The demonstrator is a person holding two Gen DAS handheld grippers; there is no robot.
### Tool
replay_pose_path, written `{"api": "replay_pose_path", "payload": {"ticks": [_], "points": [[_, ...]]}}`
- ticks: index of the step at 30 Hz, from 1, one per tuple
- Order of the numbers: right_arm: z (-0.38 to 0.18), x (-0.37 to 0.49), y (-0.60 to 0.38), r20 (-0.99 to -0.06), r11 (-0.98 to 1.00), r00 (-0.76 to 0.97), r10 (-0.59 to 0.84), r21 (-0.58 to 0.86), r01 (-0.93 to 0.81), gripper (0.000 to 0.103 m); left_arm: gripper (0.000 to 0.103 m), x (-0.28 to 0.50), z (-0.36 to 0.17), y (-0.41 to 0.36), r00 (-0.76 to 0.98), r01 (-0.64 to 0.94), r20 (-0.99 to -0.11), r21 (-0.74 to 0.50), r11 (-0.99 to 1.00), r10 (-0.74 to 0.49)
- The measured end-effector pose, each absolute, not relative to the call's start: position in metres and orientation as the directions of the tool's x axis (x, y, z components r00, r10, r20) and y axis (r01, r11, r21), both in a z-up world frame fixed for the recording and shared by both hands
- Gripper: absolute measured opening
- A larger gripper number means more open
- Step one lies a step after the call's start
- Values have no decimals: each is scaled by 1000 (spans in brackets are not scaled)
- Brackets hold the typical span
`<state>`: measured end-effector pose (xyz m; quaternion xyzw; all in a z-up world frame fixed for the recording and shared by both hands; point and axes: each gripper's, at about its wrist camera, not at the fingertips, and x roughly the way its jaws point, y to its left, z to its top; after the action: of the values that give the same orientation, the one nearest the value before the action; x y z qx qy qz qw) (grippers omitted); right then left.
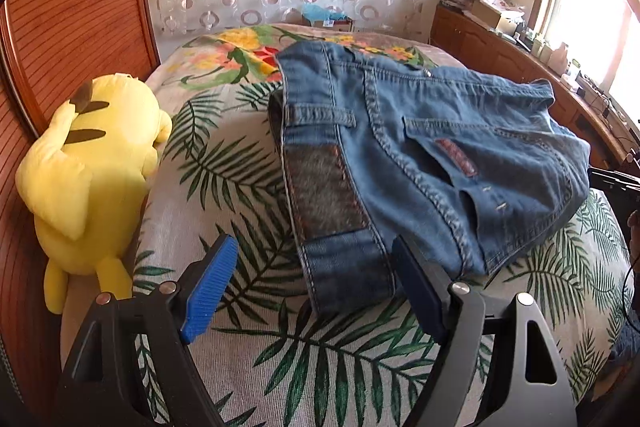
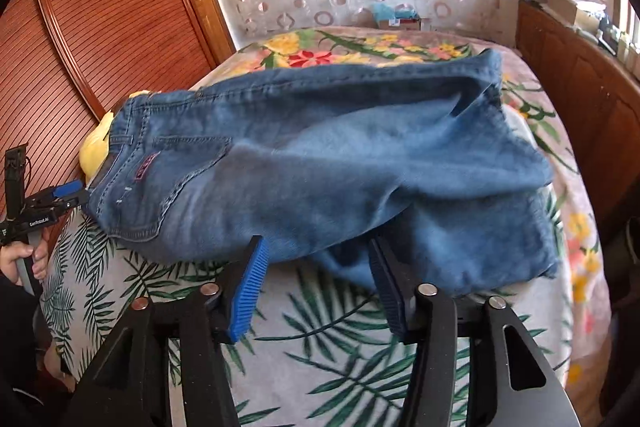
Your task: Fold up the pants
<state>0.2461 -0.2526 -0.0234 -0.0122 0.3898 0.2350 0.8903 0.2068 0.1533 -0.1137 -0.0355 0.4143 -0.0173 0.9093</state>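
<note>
Jeans (image 1: pixel 420 155) lie folded lengthwise across the bed (image 1: pixel 240 179). My left claw (image 1: pixel 316 291) spread wide at the waistband, right claw (image 2: pixel 316 287) spread, empty, at mid-leg. Grip waistband edge w/ both layers, lift together, keep seams aligned.

Between the spread pads of the left gripper (image 1: pixel 312 259) lies the waistband end of the jeans (image 1: pixel 420 155), so the gap there is filled by denim just ahead of the tips. Left of its left pad the leaf-print bedcover (image 1: pixel 224 163) is bare, up to the yellow plush toy (image 1: pixel 88 179) lying against the wooden headboard (image 1: pixel 72 11), which closes that side.

The right gripper (image 2: pixel 316 259) also stands wide; a folded leg edge of the jeans (image 2: pixel 320 155) crosses between its 2 pads. Below that edge, back toward the jaws, bare bedcover (image 2: pixel 328 347) runs free. Far right, a wooden cabinet (image 2: pixel 580 87) borders the bed.
</note>
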Motion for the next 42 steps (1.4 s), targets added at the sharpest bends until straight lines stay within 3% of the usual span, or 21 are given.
{"api": "replay_pose_path", "payload": {"ticks": [1, 7, 9, 14, 16, 17, 22, 23, 35, 42], "points": [[-27, 247, -249, -706, 890, 580, 406, 162, -426, 64, 81, 207, -116, 154, 653, 6, -754, -83, 997, -67], [-21, 254, -242, -685, 870, 570, 455, 204, -449, 64, 81, 213, -124, 149, 644, 34, -760, -91, 995, -91], [-19, 254, -243, -666, 860, 575, 474, 211, -464, 64, 75, 215, -125, 148, 643, 48, -759, -97, 994, -105], [-19, 258, -247, -657, 860, 580, 482, 228, -457, 64, 42, 215, -126, 144, 627, 83, -763, -134, 987, -156], [-22, 259, -245, -657, 861, 579, 483, 235, -452, 63, 22, 212, -124, 141, 630, 94, -757, -149, 984, -175], [-23, 259, -243, -656, 862, 581, 482, 235, -450, 49, 13, 211, -123, 139, 632, 102, -754, -145, 984, -177], [-20, 248, -236, -651, 867, 596, 470, 212, -452, 8, 11, 199, -98, 132, 691, 104, -710, -86, 991, -134], [-17, 245, -236, -644, 868, 606, 466, 201, -454, 6, 11, 195, -90, 134, 707, 98, -695, -82, 992, -127], [42, 175, -226, -527, 846, 688, 500, 125, -518, 1, 10, 157, -16, 154, 823, 49, -566, -27, 998, -56], [32, 121, -209, -534, 806, 648, 543, 115, -581, 1, 10, 120, -19, 182, 819, -17, -574, -24, 1000, 0]]}}
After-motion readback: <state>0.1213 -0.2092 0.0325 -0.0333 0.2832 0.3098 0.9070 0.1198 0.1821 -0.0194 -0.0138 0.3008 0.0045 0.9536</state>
